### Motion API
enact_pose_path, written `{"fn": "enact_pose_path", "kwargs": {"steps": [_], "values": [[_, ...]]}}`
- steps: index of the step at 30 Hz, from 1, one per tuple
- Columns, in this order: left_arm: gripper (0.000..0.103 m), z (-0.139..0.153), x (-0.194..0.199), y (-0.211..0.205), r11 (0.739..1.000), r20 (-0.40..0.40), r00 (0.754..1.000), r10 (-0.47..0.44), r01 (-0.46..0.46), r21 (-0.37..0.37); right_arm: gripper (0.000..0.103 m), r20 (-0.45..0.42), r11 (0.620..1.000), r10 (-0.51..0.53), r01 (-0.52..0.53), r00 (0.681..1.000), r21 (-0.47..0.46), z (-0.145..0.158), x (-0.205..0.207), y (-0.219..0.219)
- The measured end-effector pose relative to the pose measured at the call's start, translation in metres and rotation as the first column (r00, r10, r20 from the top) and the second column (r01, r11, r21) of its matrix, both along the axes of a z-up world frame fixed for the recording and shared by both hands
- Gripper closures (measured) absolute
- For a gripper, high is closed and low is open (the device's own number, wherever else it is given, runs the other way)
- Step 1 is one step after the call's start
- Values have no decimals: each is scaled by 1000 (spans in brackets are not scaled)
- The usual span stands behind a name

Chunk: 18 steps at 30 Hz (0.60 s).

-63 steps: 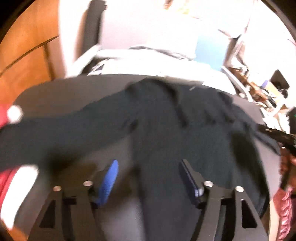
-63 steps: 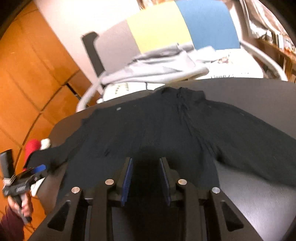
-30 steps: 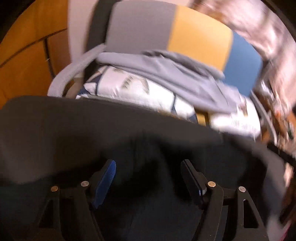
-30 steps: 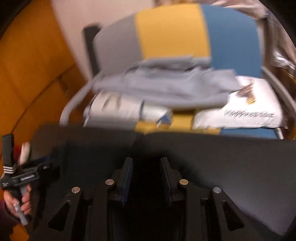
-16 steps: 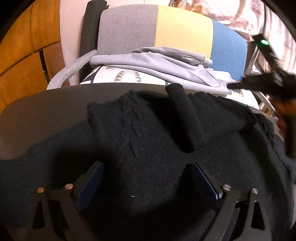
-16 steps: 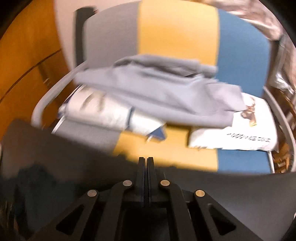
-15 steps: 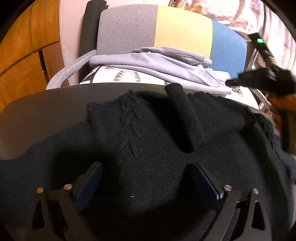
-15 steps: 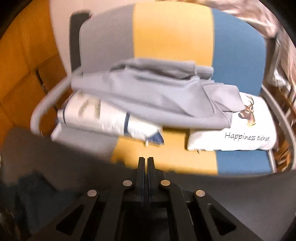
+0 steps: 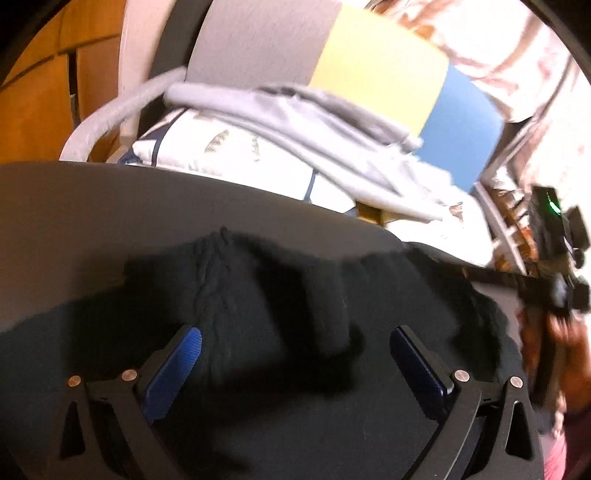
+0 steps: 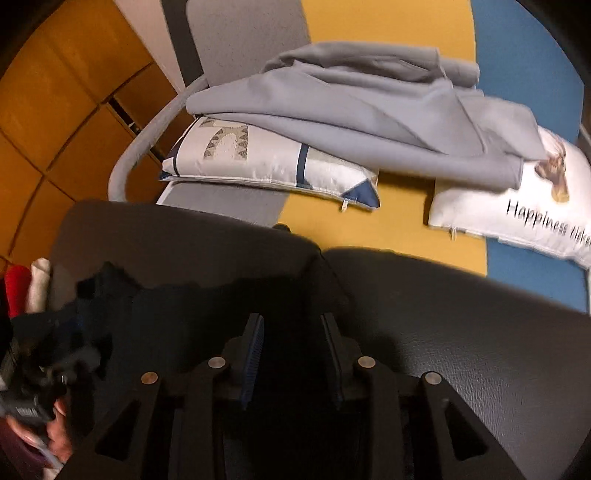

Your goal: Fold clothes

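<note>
A black knitted sweater (image 9: 280,314) lies bunched on the dark round table (image 9: 92,206). My left gripper (image 9: 295,339) is open, its blue pads (image 9: 173,365) spread wide just above the sweater's folded body. In the right wrist view the sweater (image 10: 192,314) is a dark mass at the table's near left. My right gripper (image 10: 293,325) is open with a narrow gap, over dark cloth near the table (image 10: 461,325) edge. The right gripper also shows at the right edge of the left wrist view (image 9: 554,258).
Behind the table stands a grey, yellow and blue bench (image 10: 388,33) with a grey garment (image 10: 369,110) piled on two white cushions (image 10: 258,158). Orange wooden panels (image 10: 55,110) fill the left. Red and white cloth (image 10: 26,284) lies at the table's left edge.
My right gripper was shut half a second ago and has opened to a narrow gap. My left gripper has lifted and tilted; its pads now stand clear above the sweater.
</note>
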State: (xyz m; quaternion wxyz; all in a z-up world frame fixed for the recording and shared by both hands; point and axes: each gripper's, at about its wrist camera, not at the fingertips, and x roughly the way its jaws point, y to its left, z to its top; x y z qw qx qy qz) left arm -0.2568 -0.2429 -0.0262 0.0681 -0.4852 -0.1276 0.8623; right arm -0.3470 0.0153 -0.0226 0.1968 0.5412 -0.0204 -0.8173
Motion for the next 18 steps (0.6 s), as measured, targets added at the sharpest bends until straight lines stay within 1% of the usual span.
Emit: {"fn": "enact_pose_path", "kwargs": {"steps": [1,2,3,4,5,6,7,8,9,11,14,18], "values": [[1,-1,-7,4,1000,19,1000,-8,8,-18,72,-14,1000,1,-1,1000,3,0,1,-3],[2,-3,-15,9,999,39,999,-16,17,-36,85,-4,1000,-8,8,1000,-7,0,-1,-4],[14,-3,-20,13,998,55,998,-26,29,-53,100,7,1000,-16,17,1000,-17,-1,-2,-5],[44,-1,-24,18,996,67,997,-40,45,-71,100,12,999,-25,25,1000,-28,0,-4,-6],[57,1,-29,22,994,80,995,-54,61,-88,100,-10,999,-35,34,999,-42,6,-3,-4],[70,3,-32,24,993,92,994,-65,73,-88,100,-31,997,-45,43,999,-57,12,-3,-2],[82,7,-35,23,995,101,992,-69,76,-66,100,-52,996,-55,51,997,-72,18,-3,0],[85,13,-39,20,996,100,993,-69,74,-51,100,-72,994,-68,61,995,-88,24,-3,2],[97,21,-42,18,996,89,994,-67,71,-44,100,-89,991,-93,83,992,-108,32,-4,7],[97,37,-48,12,997,64,996,-60,62,-40,100,-125,981,-144,126,982,-145,48,-5,17],[98,66,-57,7,997,3,998,-55,55,-59,100,-187,962,-215,174,959,-213,79,-3,35],[98,108,-68,4,996,-97,993,-70,65,-57,100,-235,939,-247,172,940,-299,113,9,50]]}}
